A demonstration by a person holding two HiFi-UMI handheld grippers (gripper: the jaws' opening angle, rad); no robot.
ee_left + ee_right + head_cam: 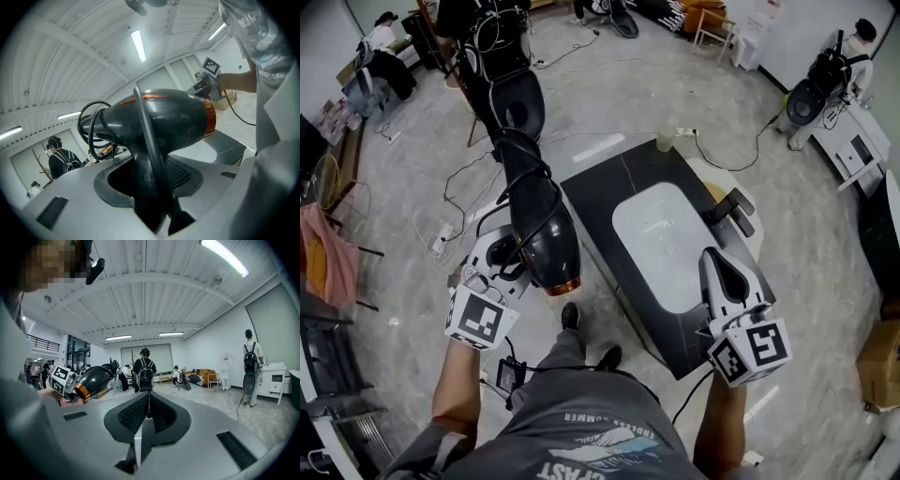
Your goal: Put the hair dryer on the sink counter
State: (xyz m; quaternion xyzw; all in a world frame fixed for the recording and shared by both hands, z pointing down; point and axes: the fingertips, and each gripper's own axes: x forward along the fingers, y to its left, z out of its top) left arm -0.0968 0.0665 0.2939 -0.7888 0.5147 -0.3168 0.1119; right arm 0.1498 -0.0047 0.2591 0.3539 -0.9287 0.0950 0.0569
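Observation:
The black hair dryer (546, 234) with an orange ring at its nozzle is held up in the air to the left of the sink counter (605, 187), its cord coiled around it. My left gripper (502, 258) is shut on the dryer's handle (149, 185), which stands between the jaws. The dryer's body (164, 117) fills the left gripper view. The counter is dark with a white basin (661, 244). My right gripper (724, 274) hovers over the counter's near right corner, shut with nothing in it (146, 401). The right gripper view catches the dryer (93, 380) at its left.
A pale cup (666, 141) stands at the counter's far edge and a black faucet (736, 208) sits right of the basin. Cables and a power strip (441, 239) lie on the floor at the left. Several people stand around the room, and a white cabinet (853, 141) is at the right.

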